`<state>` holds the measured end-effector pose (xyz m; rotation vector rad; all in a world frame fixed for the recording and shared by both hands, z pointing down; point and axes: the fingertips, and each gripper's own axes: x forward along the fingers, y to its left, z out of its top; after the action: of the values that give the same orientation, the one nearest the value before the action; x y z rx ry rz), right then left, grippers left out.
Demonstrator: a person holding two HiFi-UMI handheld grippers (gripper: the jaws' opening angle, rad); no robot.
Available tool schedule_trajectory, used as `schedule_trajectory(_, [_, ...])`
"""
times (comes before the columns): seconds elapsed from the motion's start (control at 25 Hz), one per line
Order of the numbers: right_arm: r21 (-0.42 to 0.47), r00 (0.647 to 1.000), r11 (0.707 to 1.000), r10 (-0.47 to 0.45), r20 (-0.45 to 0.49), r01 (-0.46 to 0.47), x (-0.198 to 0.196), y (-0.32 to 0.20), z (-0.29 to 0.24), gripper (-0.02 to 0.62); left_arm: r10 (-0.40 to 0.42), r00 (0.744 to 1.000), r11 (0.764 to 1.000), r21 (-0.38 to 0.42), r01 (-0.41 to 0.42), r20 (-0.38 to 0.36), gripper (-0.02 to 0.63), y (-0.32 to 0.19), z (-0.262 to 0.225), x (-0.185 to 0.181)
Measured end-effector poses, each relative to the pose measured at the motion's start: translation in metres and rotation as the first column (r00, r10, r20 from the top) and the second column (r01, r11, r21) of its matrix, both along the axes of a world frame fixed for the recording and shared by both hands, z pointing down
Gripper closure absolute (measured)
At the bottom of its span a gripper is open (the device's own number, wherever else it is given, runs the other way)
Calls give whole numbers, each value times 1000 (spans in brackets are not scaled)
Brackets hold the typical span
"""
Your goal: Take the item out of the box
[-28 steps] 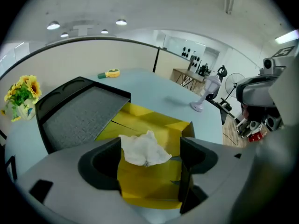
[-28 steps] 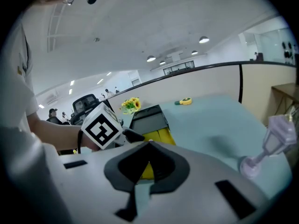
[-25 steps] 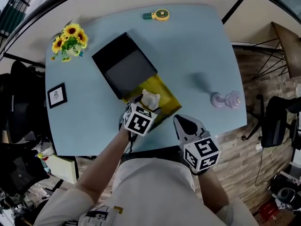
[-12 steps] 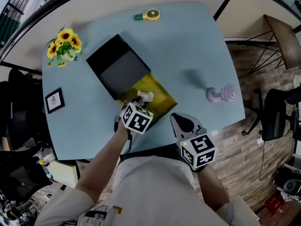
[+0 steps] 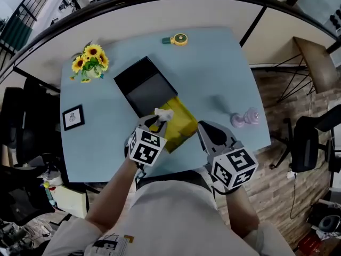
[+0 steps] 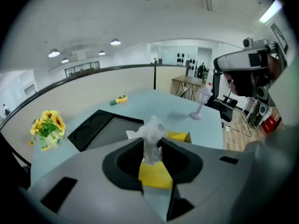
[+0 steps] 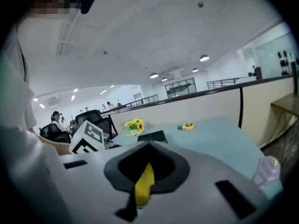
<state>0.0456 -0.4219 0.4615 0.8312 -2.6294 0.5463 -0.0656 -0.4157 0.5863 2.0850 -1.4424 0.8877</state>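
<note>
on the light blue table [image 5: 213,68], close to the middle, a yellow box [image 5: 182,126] lying open. just far-left of it, a black lid [image 5: 144,87], flat on the table, edge against the box or almost so.

over the near-left end of the box, the left gripper [image 5: 156,121], reaching in from the near side. jaws just closed further and now pinching a white tissue [image 5: 163,113]. in the left gripper view, crumpled top of the tissue standing above the fingertips, lower part running down between the jaws toward the yellow of the box, lower end hidden there.

just right of the box, the right gripper [image 5: 204,127], jaws drawn together to a thin slit. in that slit only a strip of yellow [image 7: 144,185], not clear whether touched or simply seen behind.

on the left marker cube [image 5: 145,148] and the right marker cube [image 5: 233,167], black and white square patterns.

far left on the table, a bunch of sunflowers [image 5: 90,63]. nearer on the left, a small framed card [image 5: 73,117], print too small to read. at the far edge, a yellow and green tape measure [image 5: 177,39]. on the right side, a pale purple object on a stand [image 5: 244,119].
</note>
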Motion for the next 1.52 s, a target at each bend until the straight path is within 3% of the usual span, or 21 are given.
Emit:
schedule_trajectory(0.16, [88,999,996,16,44,-20,0,-5,-49,592,-31,1000,993,115,30,6,489,5,-59,-22])
schedule_trajectory(0.32, [179,996,983,24,89,-39,2,-3,-100,592,-45,999,971,236,40,14,489,12,-118,-39])
schedule_trajectory(0.72, [346,990,936,15,144,-65,11,25,-190,592,-71,997,860,508,47,27,488,41,-249,-66])
schedule_trajectory(0.92, [385,989,917,53,141,-104,22,33,-206,592,-59,998,813,581,52,-7,485,60,-288,-69])
schedule_trajectory(1.04, [380,989,917,79,126,-122,27,31,-203,592,-74,997,796,601,76,-28,485,72,-302,-74])
schedule_trajectory(1.52, [363,992,926,68,111,-104,27,28,-193,592,-120,992,797,593,120,-39,485,82,-295,-79])
